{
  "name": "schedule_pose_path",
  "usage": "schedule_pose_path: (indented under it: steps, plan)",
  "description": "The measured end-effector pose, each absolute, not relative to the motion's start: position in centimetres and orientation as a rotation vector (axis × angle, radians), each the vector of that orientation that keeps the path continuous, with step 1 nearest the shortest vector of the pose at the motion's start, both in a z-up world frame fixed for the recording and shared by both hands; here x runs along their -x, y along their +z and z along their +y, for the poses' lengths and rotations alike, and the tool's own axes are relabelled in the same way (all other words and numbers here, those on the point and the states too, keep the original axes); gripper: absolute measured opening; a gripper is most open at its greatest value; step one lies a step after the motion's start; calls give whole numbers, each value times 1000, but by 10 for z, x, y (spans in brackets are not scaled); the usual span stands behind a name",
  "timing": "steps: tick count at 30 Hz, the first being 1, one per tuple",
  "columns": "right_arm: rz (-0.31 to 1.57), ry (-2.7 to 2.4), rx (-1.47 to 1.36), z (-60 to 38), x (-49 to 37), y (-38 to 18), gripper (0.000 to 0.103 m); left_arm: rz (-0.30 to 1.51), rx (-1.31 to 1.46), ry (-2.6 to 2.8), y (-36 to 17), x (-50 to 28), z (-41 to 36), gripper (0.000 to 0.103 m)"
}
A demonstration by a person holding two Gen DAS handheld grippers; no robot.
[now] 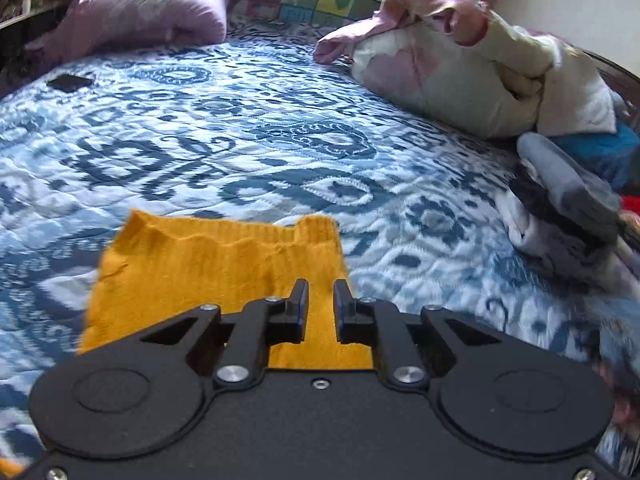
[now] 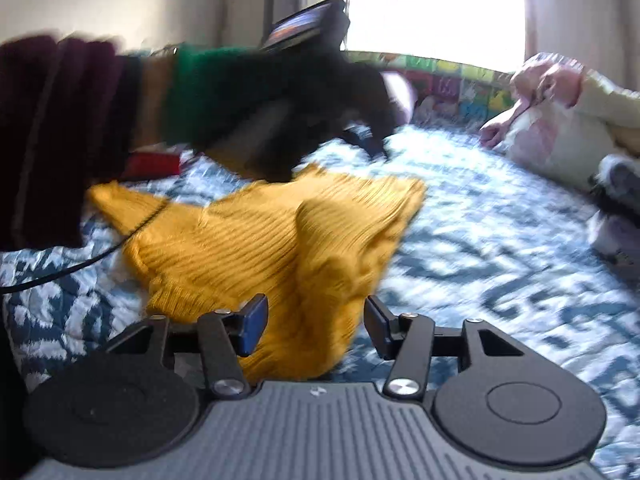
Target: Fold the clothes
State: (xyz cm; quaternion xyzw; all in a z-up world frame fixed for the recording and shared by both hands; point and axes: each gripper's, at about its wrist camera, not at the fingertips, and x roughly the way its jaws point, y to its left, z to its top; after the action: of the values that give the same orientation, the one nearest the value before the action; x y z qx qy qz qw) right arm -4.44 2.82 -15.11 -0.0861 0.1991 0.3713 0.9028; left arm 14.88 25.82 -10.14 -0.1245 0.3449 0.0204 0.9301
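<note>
Here's the mustard-yellow knit sweater (image 2: 280,240) lying rumpled on the blue-and-white patterned bedspread (image 1: 240,140), ribbed fabric bunched into a ridge through the middle. The right gripper (image 2: 316,326) sits low at its near edge, fingers spread wide, a fold of yellow knit rising between the blue-padded tips but nothing pinched. Over on the other side, the left gripper (image 1: 321,310) hovers over the sweater's flat edge with its fingers drawn close, a narrow gap between them showing yellow cloth behind; whether it has any hold on the fabric I can't tell. From the right wrist view the left arm, in a green and dark maroon sleeve (image 2: 200,92), reaches across above the sweater, blurred. A lilac pillow (image 1: 152,12) sits at the head of the bed, a heap of pink and cream bedding (image 1: 460,64) piled to the right, grey clothes (image 1: 568,200) beside it.
</note>
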Motion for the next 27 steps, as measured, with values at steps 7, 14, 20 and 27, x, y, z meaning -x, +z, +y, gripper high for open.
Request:
schedule_pose_path:
  steps: [7, 14, 20, 27]
  plan:
    - [310, 762, 137, 51, 31, -154, 28, 727, 191, -53, -117, -114, 252, 10]
    - [511, 757, 163, 59, 3, -179, 30, 812, 50, -93, -158, -134, 224, 10]
    - [517, 758, 164, 61, 2, -182, 32, 809, -5, -77, -156, -136, 219, 11]
    - [491, 763, 180, 64, 18, -179, 42, 768, -19, -26, -131, -158, 218, 11]
